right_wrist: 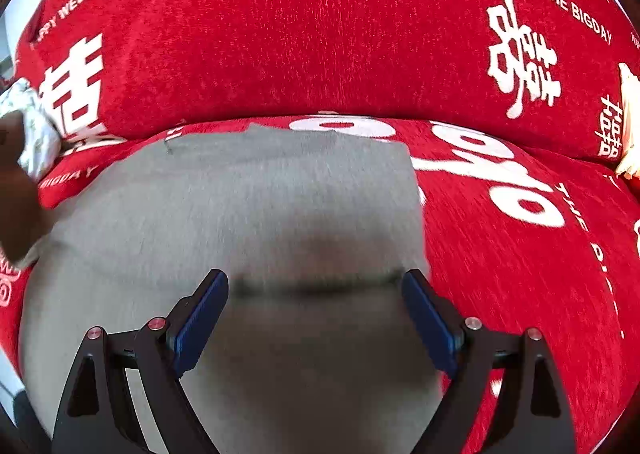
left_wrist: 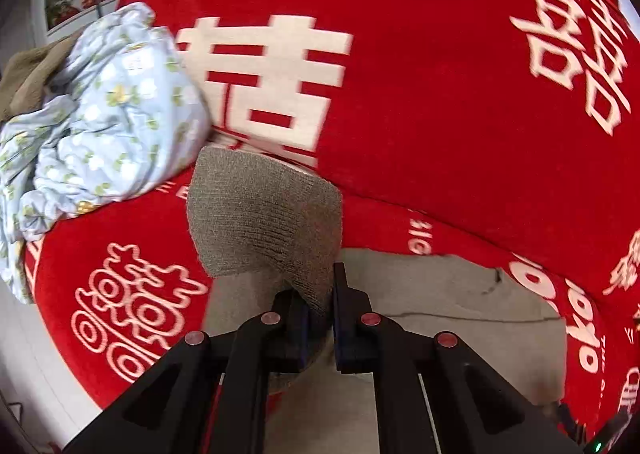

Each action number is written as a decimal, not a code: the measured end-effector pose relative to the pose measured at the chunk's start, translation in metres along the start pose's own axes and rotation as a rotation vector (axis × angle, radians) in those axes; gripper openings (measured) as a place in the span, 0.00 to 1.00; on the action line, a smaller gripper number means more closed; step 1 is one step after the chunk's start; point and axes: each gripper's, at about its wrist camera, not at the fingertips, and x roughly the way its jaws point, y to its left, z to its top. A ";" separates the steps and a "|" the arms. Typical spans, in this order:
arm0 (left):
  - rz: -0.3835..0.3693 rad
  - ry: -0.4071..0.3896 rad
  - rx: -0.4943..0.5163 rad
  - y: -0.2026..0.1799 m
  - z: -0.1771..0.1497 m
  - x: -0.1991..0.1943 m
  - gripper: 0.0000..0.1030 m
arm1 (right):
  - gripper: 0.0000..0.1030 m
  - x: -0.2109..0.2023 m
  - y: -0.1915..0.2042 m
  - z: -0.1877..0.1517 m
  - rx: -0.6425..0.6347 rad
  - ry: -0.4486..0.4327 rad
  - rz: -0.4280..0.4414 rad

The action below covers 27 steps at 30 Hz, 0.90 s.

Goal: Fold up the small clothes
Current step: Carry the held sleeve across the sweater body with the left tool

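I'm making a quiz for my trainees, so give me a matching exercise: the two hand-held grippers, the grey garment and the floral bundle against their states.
1. left hand-held gripper
2. right hand-held gripper
3. grey garment
4. floral bundle

A. crumpled at the sofa's left end
B. open above grey cloth
C. shut on a knit cuff
D. spread flat on the seat

Pairs: 1-C, 2-B, 3-D, 4-A

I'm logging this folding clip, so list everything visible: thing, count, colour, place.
grey garment: 1, grey, flat on the seat, one ribbed end lifted
floral cloth: 1, pale blue with flowers, bunched at left
brown cloth: 1, olive-brown, behind the floral cloth
sofa cover: 1, red with white lettering, over seat and back
left gripper: 1, black, fingers shut on the garment's ribbed end
right gripper: 1, black with blue pads, open above the garment
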 end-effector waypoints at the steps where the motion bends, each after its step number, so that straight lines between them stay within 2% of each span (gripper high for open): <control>1: -0.004 0.002 0.009 -0.008 -0.002 0.001 0.09 | 0.88 -0.003 -0.002 -0.004 -0.001 -0.003 0.000; 16: -0.067 0.049 0.148 -0.135 -0.038 0.016 0.09 | 0.88 -0.030 -0.007 -0.060 -0.087 -0.011 -0.003; 27: -0.112 0.077 0.167 -0.176 -0.053 0.022 0.09 | 0.88 -0.034 -0.015 -0.066 -0.062 -0.003 0.001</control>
